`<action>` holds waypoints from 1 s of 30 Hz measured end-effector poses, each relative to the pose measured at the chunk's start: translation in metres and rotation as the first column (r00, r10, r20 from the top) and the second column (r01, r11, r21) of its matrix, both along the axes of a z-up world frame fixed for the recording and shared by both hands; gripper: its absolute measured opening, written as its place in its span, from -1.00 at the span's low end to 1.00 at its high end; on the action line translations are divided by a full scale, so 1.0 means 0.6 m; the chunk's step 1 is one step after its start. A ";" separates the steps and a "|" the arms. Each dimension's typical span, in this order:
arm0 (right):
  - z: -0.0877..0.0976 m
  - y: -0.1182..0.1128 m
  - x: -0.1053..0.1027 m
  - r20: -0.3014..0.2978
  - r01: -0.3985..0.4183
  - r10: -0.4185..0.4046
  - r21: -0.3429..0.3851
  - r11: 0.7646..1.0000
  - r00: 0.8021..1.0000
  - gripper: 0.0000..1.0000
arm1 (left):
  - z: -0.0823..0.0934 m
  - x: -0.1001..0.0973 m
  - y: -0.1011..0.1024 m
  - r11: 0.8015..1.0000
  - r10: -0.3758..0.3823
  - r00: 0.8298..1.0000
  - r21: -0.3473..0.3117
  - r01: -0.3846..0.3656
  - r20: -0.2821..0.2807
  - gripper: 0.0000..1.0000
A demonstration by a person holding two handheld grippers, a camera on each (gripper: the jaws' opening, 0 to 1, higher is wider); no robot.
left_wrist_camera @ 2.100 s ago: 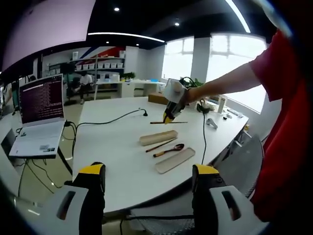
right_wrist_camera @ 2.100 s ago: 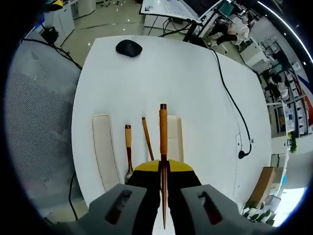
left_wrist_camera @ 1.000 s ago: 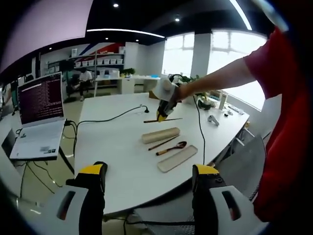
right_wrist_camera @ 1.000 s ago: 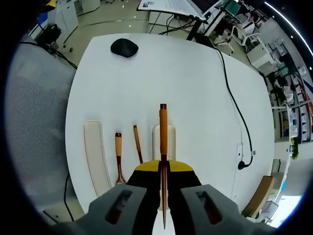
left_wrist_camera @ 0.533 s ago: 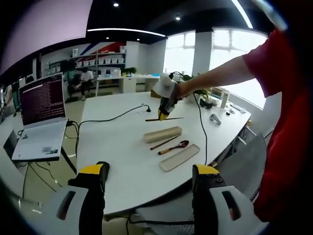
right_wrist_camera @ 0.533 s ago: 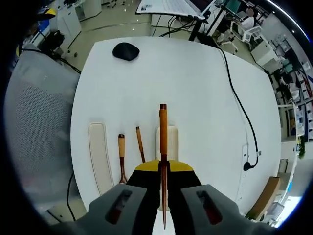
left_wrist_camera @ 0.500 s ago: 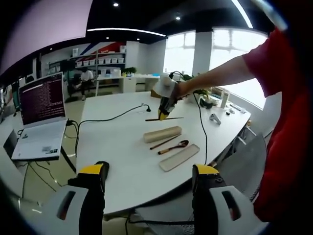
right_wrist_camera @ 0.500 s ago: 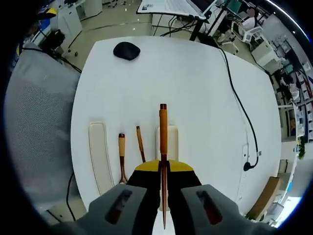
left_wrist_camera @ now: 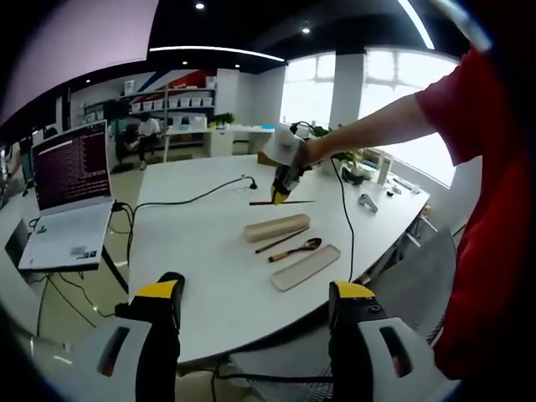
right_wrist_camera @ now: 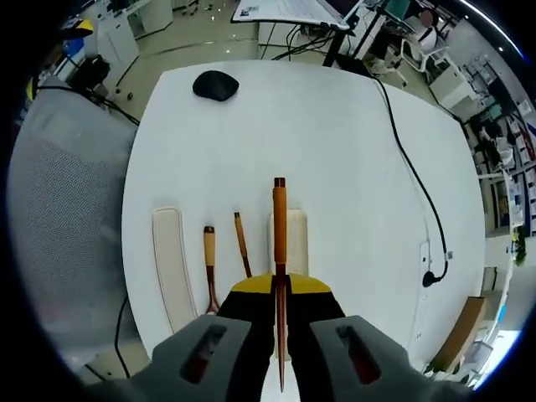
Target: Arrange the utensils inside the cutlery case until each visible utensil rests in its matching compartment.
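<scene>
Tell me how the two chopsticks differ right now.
One chopstick is clamped in the right gripper, held above the table; the other chopstick lies on the table between the spoon and the case. The held one looks longer, being nearer the camera. Both are slim brown wood.

A white table [right_wrist_camera: 318, 142] is seen; on it a beige cutlery case [right_wrist_camera: 293, 243], a matching beige lid [right_wrist_camera: 172, 264], brown wooden utensils and a black mouse [right_wrist_camera: 215, 85]; a red sleeve [left_wrist_camera: 477, 109] is worn
</scene>
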State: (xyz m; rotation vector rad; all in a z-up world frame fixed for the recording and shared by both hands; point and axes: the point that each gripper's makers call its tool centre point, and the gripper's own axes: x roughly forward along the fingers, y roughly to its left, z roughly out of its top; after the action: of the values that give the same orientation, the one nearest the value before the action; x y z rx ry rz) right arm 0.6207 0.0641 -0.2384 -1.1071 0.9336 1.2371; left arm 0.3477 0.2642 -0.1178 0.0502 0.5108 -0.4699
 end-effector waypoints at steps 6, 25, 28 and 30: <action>0.016 0.008 -0.001 -0.019 0.021 -0.020 0.040 0.999 1.000 -1.00 | -0.001 -0.002 -0.001 1.000 0.003 1.000 -0.004 -0.003 0.000 0.47; -0.024 0.012 0.010 -0.013 -0.108 0.108 0.041 0.993 0.994 -1.00 | -0.020 0.000 0.001 1.000 0.007 0.999 -0.008 -0.007 -0.039 0.46; -0.036 0.016 0.012 -0.011 -0.117 0.118 0.051 0.992 0.993 -1.00 | -0.021 0.003 0.001 1.000 -0.002 0.999 -0.004 0.002 -0.037 0.46; -0.044 0.018 0.010 -0.012 -0.114 0.115 0.052 0.992 0.993 -1.00 | -0.024 0.005 0.001 1.000 0.008 0.999 -0.023 -0.009 -0.044 0.46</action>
State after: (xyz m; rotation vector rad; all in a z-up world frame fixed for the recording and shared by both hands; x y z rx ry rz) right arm 0.6268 0.0749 -0.2650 -1.1251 0.8543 1.3574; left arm 0.3508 0.2648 -0.1324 0.0156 0.5490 -0.4690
